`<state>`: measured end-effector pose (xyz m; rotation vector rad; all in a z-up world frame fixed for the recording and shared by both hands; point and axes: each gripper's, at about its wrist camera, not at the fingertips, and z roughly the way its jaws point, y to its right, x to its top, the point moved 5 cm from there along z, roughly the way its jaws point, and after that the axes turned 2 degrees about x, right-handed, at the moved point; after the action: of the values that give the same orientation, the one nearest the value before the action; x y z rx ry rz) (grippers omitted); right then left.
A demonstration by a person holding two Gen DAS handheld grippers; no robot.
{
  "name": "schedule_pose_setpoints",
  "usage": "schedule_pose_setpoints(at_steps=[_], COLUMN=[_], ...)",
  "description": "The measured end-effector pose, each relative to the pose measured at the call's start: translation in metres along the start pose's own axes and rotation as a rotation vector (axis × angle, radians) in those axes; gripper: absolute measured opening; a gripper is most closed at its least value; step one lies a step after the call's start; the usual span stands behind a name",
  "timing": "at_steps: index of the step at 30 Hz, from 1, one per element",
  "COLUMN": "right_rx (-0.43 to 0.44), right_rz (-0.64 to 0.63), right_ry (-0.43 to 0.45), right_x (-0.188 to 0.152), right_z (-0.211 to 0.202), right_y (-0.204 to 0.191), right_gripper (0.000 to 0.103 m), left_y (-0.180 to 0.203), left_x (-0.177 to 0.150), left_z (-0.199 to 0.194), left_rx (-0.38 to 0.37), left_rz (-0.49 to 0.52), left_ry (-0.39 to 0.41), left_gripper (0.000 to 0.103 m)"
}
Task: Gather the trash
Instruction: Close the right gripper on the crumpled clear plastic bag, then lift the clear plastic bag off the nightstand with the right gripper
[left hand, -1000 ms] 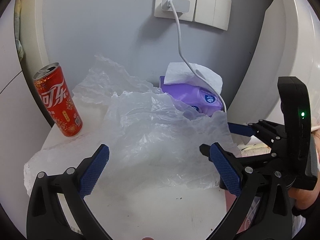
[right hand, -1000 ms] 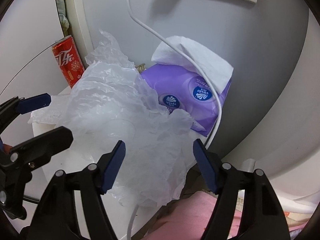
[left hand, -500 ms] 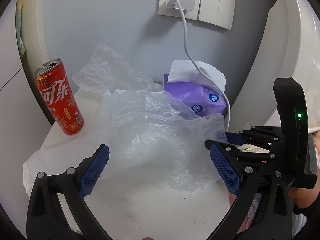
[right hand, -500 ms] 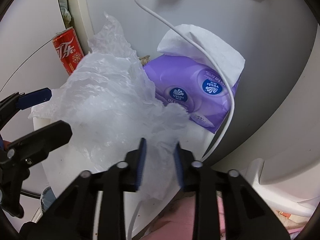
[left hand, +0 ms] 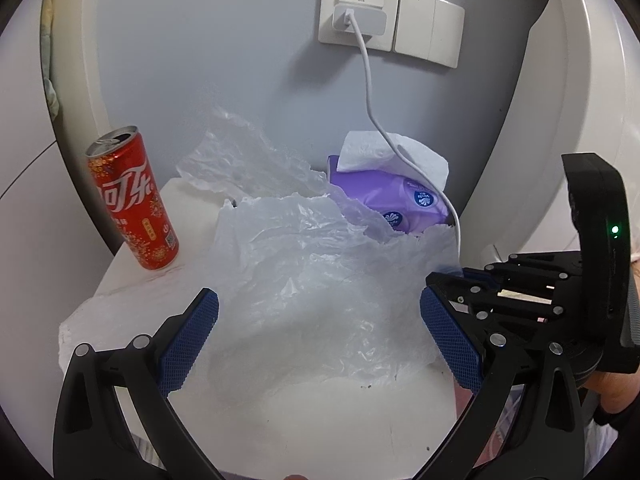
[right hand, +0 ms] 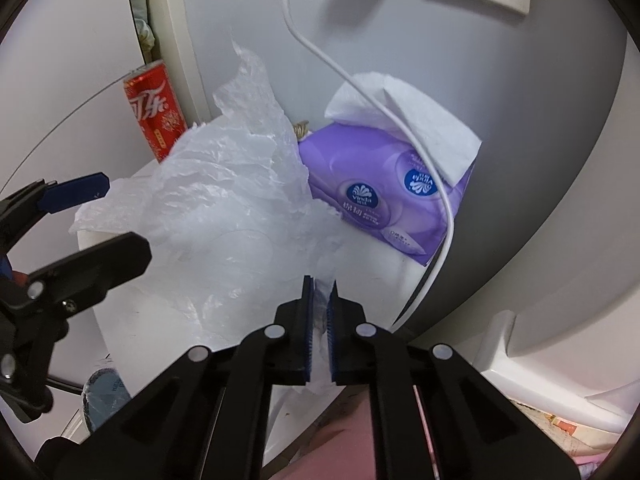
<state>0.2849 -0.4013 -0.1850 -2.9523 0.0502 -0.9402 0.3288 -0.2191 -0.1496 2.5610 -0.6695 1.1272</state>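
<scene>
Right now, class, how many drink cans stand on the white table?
1: the red can stands upright at the table's back left corner, beside the plastic bag. The bag could hide others.

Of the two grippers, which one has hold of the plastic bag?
The right gripper: its jaws have just closed on the plastic bag's near edge. The left gripper stands wide open, gripping nothing.

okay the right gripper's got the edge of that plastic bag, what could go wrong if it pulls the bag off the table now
1. The right gripper pinches only a thin edge of the plastic bag; it may slip or tear.
2. The bag's far edge lies against the purple tissue pack, so a pull might drag it.
3. The white charging cable runs over the pack and down beside the pinch, so it might catch. The left gripper is open and gives no support.
</scene>
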Motion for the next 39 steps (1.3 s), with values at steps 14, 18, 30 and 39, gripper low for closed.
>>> schedule_pose_setpoints(at_steps=[14, 18, 30, 39], right_rx=[0.029, 0.044, 0.091, 0.137], right_rz=[-0.050, -0.072, -0.136, -0.198], right_ry=[0.066, 0.084, 0.120, 0.148], right_x=[-0.002, -0.005, -0.016, -0.032], right_z=[-0.054, -0.069, -0.099, -0.127], right_y=[-0.025, -0.037, -0.087, -0.135], right_gripper=[0.007, 0.007, 0.007, 0.007], left_y=[0.005, 0.007, -0.007, -0.044], left_x=[-0.007, -0.016, -0.050, -0.074], left_z=[-0.056, -0.072, -0.125, -0.176], left_rx=[0.027, 0.035, 0.087, 0.151], left_rz=[-0.015, -0.027, -0.064, -0.109], left_ry=[0.046, 0.050, 0.073, 0.106], left_gripper=[0.098, 0.098, 0.098, 0.098])
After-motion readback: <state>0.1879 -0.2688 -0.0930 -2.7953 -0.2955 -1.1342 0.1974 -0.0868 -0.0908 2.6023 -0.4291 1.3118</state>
